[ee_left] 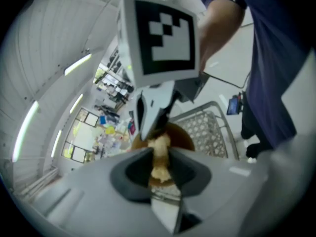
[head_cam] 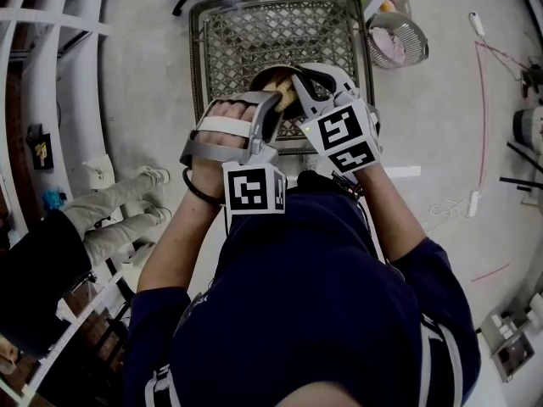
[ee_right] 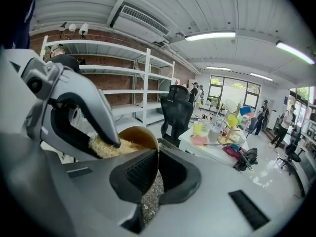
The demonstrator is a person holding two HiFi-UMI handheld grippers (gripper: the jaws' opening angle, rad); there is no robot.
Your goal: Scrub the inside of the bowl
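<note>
While the L tongs [head_cam: 273, 104] are clamped tight on a pale yellow sponge [ee_left: 159, 164], w/ the wad poking out past the tips, the first risk sits right there. The hard tips ride close behind the sponge, so too steep a push prob. puts plastic, not sponge, on the bowl wall. A hard drag could also pull the wad out of the pinch.

Sponge is inside the brown bowl [ee_right: 140, 135], pressed at approx. 9 o'clock of its mouth in the right gripper view. Bowl is over the mesh rack [head_cam: 254, 32], at 12 o'clock from the person; can't tell if its base touches the mesh.

R tongs [ee_right: 157, 157] are closed on the thin rim, one pad inside & one outside, at the bowl's 3 o'clock in the head view. That's the main worry: it's a single-edge grip, so each scrub stroke would lever the bowl abt that pinch. Push too hard & it likely pivots or slips free, dropping onto the rack.

Both tongs also work v. close, L tip nearly against the R jaw. A wide sweep toward 3 o'clock could knock them together & jolt the grip.

Wire strainer [head_cam: 416, 36], at 2 o'clock of the rack, is well apart; no threat.
</note>
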